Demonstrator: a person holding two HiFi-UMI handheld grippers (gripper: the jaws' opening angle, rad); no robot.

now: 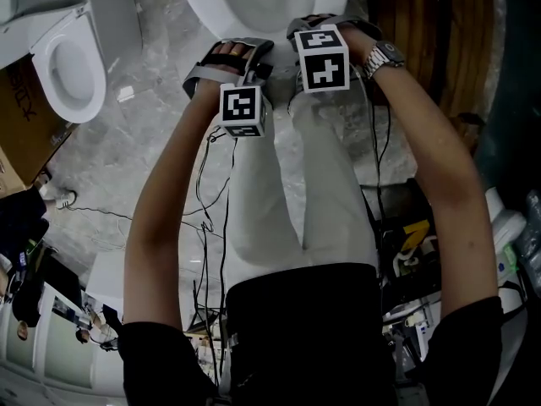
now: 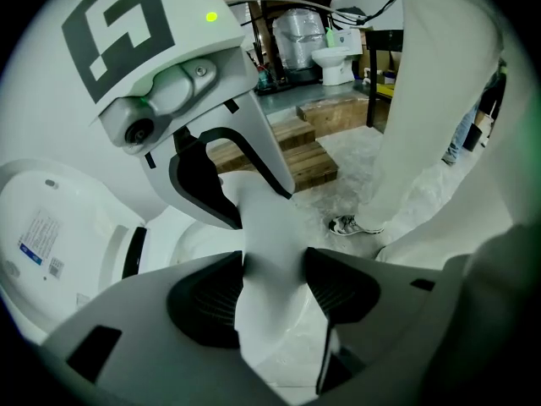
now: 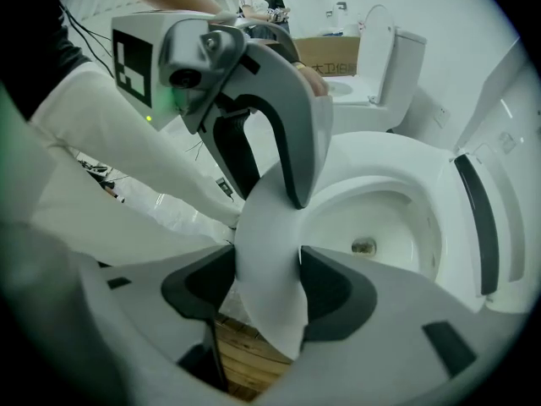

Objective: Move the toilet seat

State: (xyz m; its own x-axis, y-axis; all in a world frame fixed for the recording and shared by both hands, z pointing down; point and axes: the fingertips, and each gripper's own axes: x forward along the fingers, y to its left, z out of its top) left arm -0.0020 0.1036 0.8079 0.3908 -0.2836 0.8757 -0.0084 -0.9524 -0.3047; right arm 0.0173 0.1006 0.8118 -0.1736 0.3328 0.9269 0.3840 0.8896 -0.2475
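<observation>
A white toilet (image 1: 207,7) stands at the top of the head view, and both grippers reach down to its front. The toilet seat (image 3: 269,227) is a thin white ring, raised off the bowl (image 3: 380,218) and seen edge-on. My right gripper (image 3: 269,284) is shut on the seat's front edge. My left gripper (image 2: 272,290) is shut on the same seat (image 2: 264,214) right beside it, with the pads pressing both faces. In the head view, the left gripper (image 1: 235,57) and the right gripper (image 1: 325,30) sit close together. The lid (image 3: 499,184) stands up behind the bowl.
A second toilet (image 1: 72,62) and a cardboard box (image 1: 24,108) stand at the left. Wooden steps (image 2: 296,155) lie beyond the bowl. Cables (image 1: 211,201) trail over the marble floor by the person's legs (image 1: 296,184). Another toilet (image 3: 380,66) and people stand farther off.
</observation>
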